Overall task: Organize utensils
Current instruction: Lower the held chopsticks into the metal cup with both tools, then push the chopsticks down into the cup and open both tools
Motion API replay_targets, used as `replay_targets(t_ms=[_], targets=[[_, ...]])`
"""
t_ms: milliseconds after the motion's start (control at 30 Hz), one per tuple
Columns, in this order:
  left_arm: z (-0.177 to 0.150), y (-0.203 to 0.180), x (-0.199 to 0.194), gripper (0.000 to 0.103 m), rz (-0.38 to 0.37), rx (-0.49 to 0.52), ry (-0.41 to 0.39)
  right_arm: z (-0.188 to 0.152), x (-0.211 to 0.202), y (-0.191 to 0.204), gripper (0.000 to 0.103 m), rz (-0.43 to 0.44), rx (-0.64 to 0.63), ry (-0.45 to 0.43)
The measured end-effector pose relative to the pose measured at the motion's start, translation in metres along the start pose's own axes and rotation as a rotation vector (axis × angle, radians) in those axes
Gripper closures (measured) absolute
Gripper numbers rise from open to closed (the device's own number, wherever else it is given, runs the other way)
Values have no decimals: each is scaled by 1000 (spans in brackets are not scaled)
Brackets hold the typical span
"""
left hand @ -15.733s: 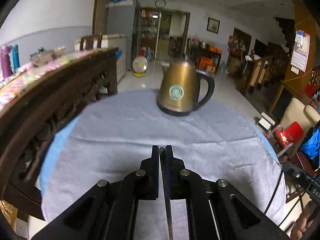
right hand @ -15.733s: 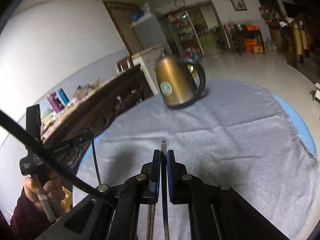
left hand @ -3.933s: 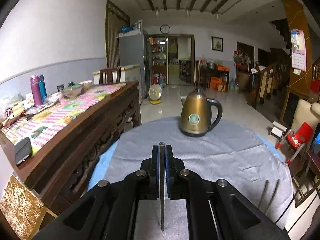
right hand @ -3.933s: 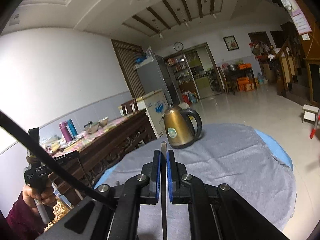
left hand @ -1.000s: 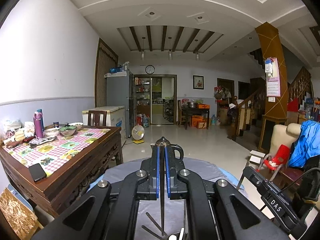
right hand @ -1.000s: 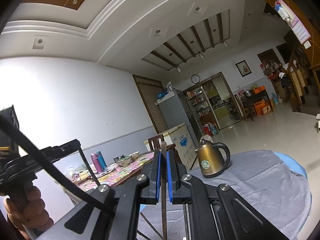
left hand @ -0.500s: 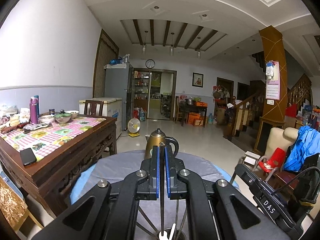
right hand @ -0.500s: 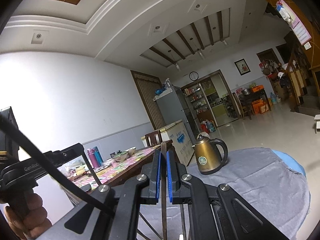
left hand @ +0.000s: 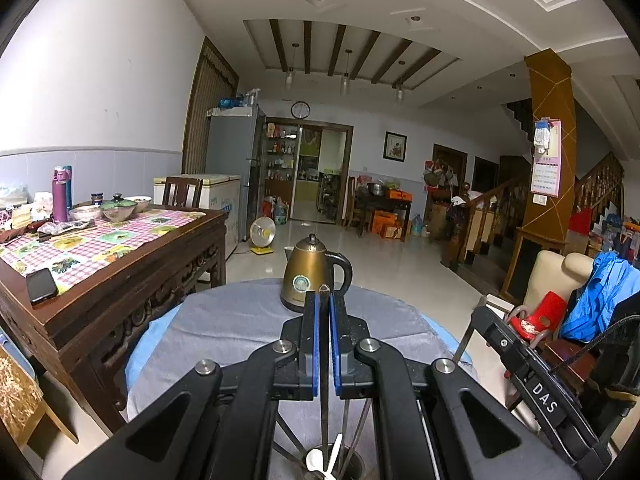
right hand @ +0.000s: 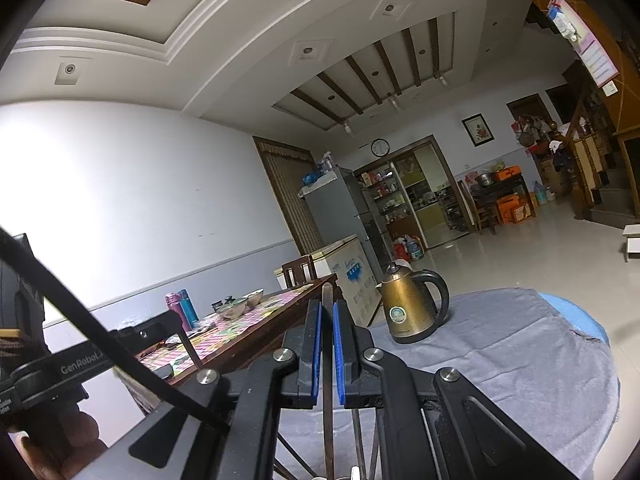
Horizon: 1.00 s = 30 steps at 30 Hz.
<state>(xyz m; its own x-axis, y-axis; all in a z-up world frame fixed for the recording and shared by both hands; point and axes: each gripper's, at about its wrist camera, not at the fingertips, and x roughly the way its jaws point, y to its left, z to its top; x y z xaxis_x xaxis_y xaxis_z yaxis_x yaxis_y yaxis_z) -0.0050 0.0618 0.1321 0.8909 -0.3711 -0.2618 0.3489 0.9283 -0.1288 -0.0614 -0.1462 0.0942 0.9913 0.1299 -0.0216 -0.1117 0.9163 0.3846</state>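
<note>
In the left wrist view my left gripper [left hand: 324, 302] is shut on a dark chopstick [left hand: 324, 420] that hangs straight down between the blue pads. Its lower end reaches into a round utensil holder [left hand: 352, 468] at the bottom edge, beside a white spoon [left hand: 316, 460] and several other chopsticks fanned out. In the right wrist view my right gripper [right hand: 327, 308] is shut on a second upright chopstick [right hand: 328, 420] over the same holder [right hand: 340, 477], which is mostly cut off.
A brass kettle [left hand: 314, 276] stands at the far side of the round table under a grey cloth [left hand: 224, 320]. A wooden sideboard [left hand: 120, 280] with bowls and bottles runs along the left. Chairs and a blue garment [left hand: 600, 292] crowd the right.
The left gripper has sunk with its chopstick, so the holder and spoon show more fully beneath it. The right gripper has barely moved.
</note>
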Motion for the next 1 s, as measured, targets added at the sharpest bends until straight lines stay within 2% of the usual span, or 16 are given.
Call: replay_targets(t_ms=[467, 1000], targets=[[-8, -4, 6, 98, -1, -3, 35, -17, 22, -6, 97, -63, -8, 23], [-14, -2, 13, 98, -6, -16, 69, -26, 33, -11, 96, -67, -15, 54]])
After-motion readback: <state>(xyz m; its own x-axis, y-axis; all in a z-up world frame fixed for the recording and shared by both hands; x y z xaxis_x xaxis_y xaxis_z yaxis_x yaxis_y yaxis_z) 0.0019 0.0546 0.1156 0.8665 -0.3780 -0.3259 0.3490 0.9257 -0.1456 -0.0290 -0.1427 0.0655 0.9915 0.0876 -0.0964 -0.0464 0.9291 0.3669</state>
